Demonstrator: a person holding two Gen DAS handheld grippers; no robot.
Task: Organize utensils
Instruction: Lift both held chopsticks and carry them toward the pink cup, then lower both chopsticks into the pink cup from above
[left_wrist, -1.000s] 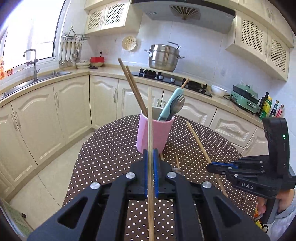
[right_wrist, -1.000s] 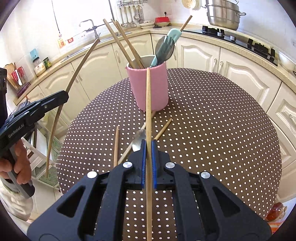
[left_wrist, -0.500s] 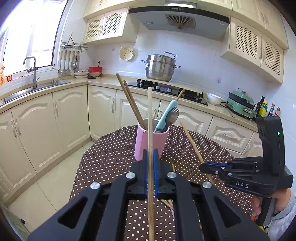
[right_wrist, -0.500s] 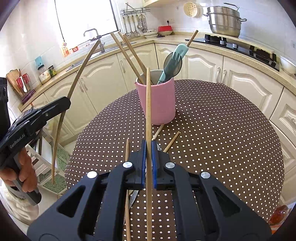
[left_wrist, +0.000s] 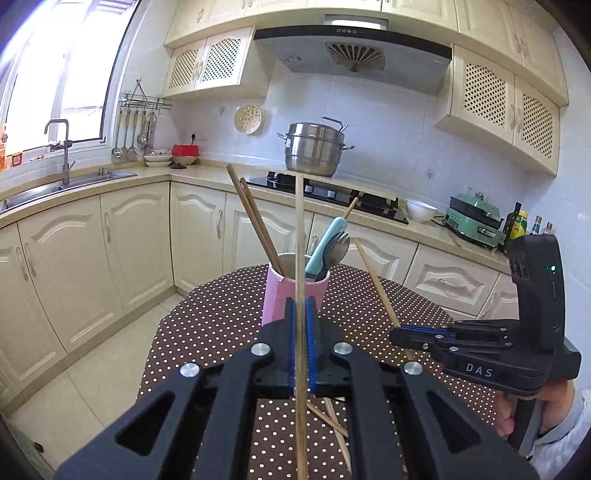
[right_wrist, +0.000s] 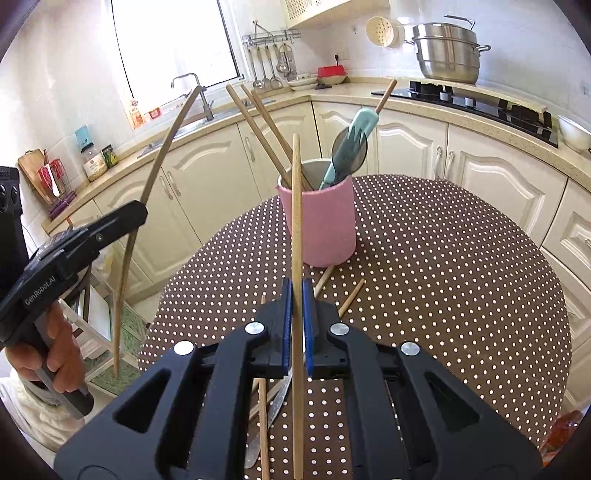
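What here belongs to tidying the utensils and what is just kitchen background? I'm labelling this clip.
Job: pink cup; chopstick in left gripper; chopstick in right gripper; loose chopsticks on table.
Background: steamer pot, sink tap, white bowl.

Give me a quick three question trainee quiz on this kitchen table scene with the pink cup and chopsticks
1. True or false: each claw, left and right, is shut on a chopstick.
2. What colour is the cup?
3. Where are the loose chopsticks? A) on the table B) in the sink C) on the stove

Key: 1 true; 2 pink; 3 A
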